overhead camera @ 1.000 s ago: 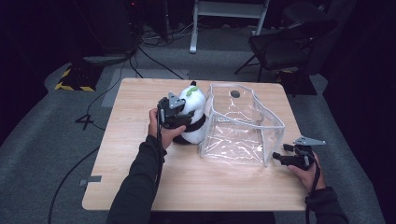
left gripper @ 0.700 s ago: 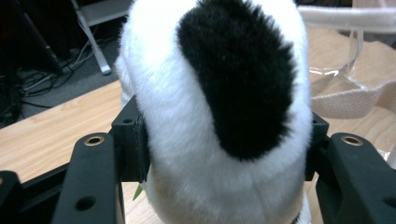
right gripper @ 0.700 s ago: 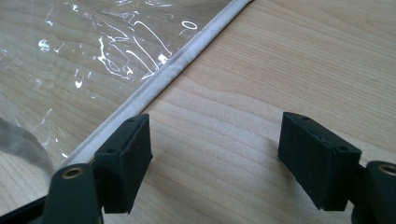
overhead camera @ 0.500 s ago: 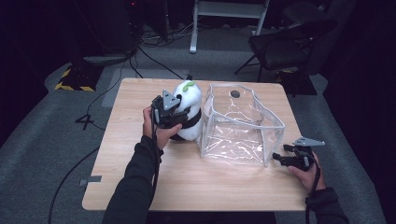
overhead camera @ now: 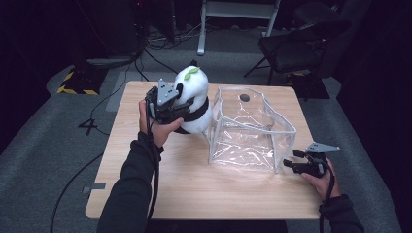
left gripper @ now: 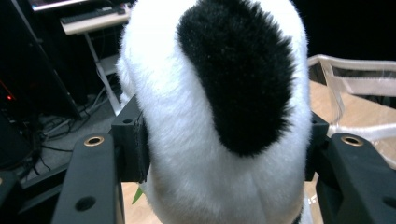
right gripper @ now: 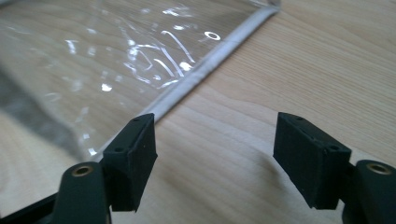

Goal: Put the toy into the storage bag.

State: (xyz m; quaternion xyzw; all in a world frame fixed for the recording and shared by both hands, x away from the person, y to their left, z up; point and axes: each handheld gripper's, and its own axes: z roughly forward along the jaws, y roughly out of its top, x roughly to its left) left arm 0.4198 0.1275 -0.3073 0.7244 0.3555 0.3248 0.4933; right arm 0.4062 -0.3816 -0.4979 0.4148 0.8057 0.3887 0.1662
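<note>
Left tool (overhead camera: pixel 180 108): clamped on the white-and-black plush panda toy (overhead camera: pixel 194 99), pads sunk into the fur on both sides; toy held off the light wooden desk (overhead camera: pixel 145 194) toward its far left corner, just beside the box's left wall.
Right tool (overhead camera: pixel 295 161): jaws wide with nothing between them, having just narrowed a little; low at the desk's right edge, near the box's near right corner.
Clear soft-plastic open box with pale trim (overhead camera: pixel 252 128): mid-desk, mouth up, walls sagging.
Step, as judged: carry toy over the rim, lower inside.
Do it well: clear the floppy near wall; right tool could steady the corner trim (right gripper: pixel 205 70); release only once the toy is low.
</note>
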